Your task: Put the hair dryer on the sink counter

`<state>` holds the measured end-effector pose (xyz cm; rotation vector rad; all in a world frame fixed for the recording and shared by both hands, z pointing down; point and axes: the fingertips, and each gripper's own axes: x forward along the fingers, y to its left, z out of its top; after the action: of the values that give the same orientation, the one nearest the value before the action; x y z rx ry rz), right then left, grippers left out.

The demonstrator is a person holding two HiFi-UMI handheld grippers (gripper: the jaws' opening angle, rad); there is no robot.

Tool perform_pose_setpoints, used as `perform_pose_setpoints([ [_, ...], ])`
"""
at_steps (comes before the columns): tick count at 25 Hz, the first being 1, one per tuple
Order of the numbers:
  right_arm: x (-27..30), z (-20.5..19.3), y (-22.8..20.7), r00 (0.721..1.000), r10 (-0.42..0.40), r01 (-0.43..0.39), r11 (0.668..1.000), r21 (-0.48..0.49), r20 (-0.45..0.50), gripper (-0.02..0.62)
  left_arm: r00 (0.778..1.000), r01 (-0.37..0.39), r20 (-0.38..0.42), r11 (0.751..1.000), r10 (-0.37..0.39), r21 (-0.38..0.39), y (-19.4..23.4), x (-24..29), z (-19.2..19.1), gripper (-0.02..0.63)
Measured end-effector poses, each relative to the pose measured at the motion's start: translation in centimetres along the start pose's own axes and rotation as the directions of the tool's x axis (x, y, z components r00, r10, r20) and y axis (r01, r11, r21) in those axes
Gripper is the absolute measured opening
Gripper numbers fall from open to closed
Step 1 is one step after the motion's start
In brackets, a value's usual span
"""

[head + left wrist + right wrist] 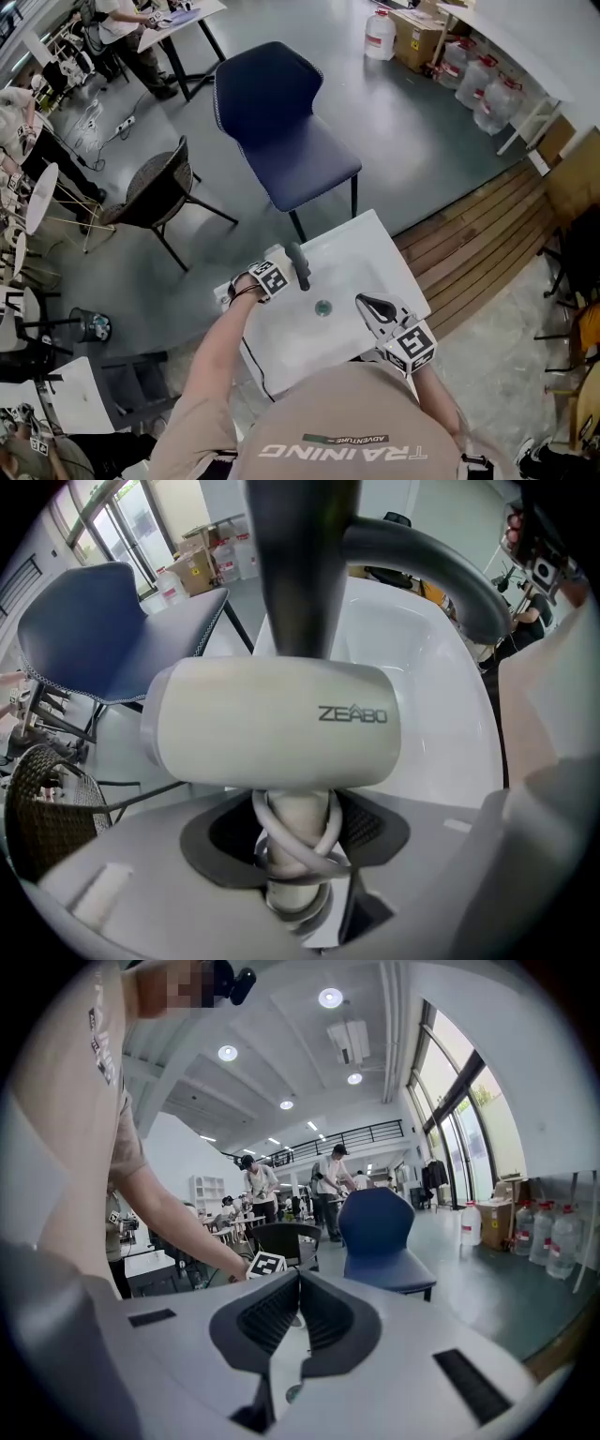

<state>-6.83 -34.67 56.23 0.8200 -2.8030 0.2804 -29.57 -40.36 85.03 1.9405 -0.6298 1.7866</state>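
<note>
the hair dryer (272,724) is pinched by its handle (298,808) between the jaws of the left claw (296,841), which is pointed down. the cord (323,850) is wound round the handle right at the pads, and the white body hangs just beyond the jaw tips. the task is judged to be near its end: the dryer is already at the white sink (375,262), over the rim strip just beside the dark faucet (298,574), which stands right beyond the dryer's body as seen from the claw. whether the body already touches the counter cannot be told. what is left is judged to be a setting-down on the flat rim and a spreading of the jaws. the faucet is the one thing close enough to be knocked, and the basin with its drain (323,307) slopes away to the claw's right, so a roll into the bowl is a risk. the right claw (298,1283) is pressed together with nothing in it and is held well to the right of the left claw, over the sink's near edge. beyond the sink, past the left claw, a blue chair (281,122) and a dark wicker chair (155,192) are seen, both well clear.
</note>
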Motion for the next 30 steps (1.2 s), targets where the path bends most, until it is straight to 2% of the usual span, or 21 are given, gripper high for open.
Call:
perform_pose_setpoints([
  [9,0.4,0.2,-0.1,1.000,0.031,-0.031,0.999,-0.006,-0.003,0.006,0.999,-0.028,0.021,0.999,0.027,0.043,0.1,-0.2,0.2,0.213],
  [17,0.2,-1.1,0.3,0.998,0.055,-0.054,0.998,0.031,-0.026,0.006,0.996,-0.086,0.027,0.995,0.085,0.050,0.1,-0.2,0.0,0.221],
  [24,0.0,-1.5,0.2,0.998,0.067,-0.066,0.996,0.063,-0.010,0.006,0.995,-0.088,0.055,0.996,0.088,0.002,0.1,-1.5,-0.3,0.236],
  [30,0.7,-1.6,0.9,0.995,0.101,-0.100,0.993,0.069,-0.018,0.006,0.993,-0.062,0.100,0.994,0.070,-0.086,0.2,-2.9,-1.1,0.244],
])
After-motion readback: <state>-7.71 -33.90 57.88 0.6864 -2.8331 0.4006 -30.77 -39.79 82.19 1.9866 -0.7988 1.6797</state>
